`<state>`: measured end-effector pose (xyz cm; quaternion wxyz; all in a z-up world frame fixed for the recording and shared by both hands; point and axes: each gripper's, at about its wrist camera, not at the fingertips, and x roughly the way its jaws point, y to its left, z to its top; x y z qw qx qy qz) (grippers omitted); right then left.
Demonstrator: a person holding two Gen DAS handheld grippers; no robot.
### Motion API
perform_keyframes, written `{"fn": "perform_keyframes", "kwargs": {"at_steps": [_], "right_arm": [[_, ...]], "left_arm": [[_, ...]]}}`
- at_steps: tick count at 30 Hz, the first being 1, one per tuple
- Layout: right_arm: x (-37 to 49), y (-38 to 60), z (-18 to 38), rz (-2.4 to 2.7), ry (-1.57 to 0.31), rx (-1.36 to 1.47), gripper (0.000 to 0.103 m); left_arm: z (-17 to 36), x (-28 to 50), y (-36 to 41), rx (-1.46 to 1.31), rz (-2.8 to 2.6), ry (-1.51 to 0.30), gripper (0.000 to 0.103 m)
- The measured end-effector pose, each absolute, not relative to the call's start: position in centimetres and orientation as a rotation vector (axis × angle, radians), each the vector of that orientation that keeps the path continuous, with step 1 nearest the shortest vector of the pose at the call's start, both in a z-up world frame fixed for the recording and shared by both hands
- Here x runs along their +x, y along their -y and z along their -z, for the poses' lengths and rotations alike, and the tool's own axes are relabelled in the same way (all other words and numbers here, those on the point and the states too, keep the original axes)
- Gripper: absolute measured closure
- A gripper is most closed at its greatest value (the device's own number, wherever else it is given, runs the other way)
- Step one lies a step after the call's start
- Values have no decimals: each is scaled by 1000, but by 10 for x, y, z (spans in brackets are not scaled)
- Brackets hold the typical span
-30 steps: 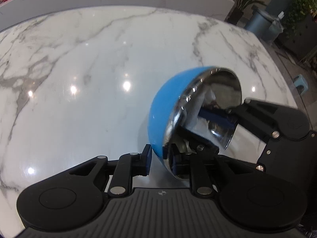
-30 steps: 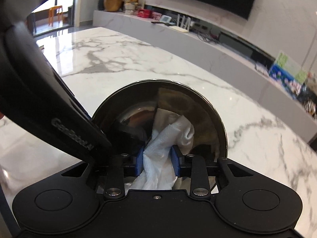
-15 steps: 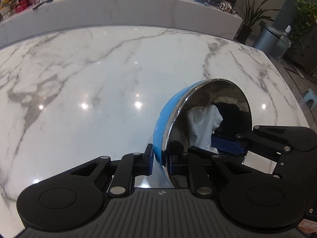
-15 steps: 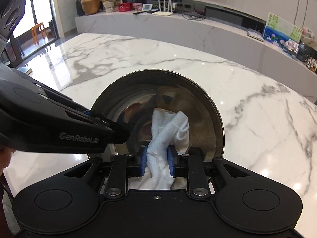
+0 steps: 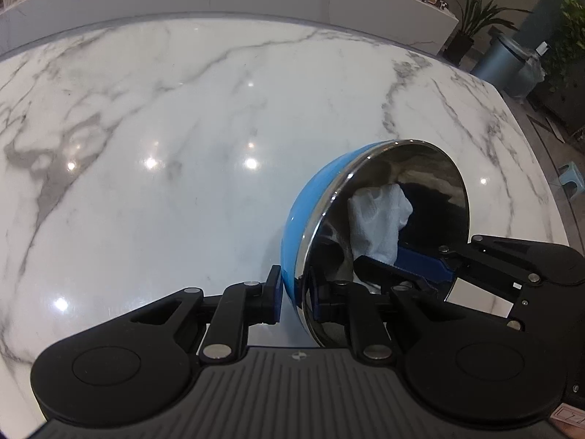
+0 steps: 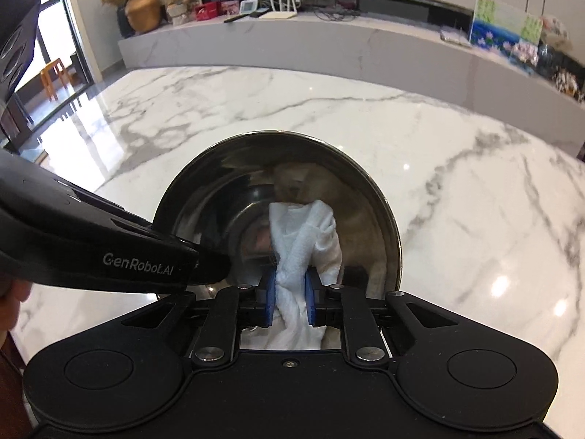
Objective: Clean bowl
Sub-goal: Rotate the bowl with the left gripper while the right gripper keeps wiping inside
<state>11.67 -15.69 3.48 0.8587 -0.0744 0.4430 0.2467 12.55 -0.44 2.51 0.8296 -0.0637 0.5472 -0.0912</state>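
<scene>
Above a white marble bench [image 5: 182, 139], the left wrist view showed the left gripper [image 5: 296, 298] with its jaws clamped on the rim of a bowl [image 5: 310, 212], blue outside and mirror-bright inside, held on edge. From the right wrist view, the right gripper [image 6: 289, 298] had its jaws clenched on a white cloth [image 6: 303, 234] pressed against the bowl's [image 6: 358, 201] shiny interior.

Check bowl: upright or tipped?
Tipped. The bowl sits on edge, clamped at the rim by the left gripper, its opening facing the right gripper, which presses a cloth inside.
</scene>
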Motion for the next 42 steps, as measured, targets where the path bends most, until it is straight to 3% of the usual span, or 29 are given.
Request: {"fn": "perform_keyframes", "kwargs": {"at_steps": [6, 28, 42], "right_arm": [[113, 160, -31, -586, -1005, -25, 88], [92, 159, -44, -406, -847, -302, 92], [103, 185, -30, -392, -944, -53, 91]], "left_arm": [[-24, 122, 10, -116, 188, -1163, 90], [-22, 120, 17, -31, 193, -1153, 88], [-22, 119, 20, -105, 230, -1125, 88]]}}
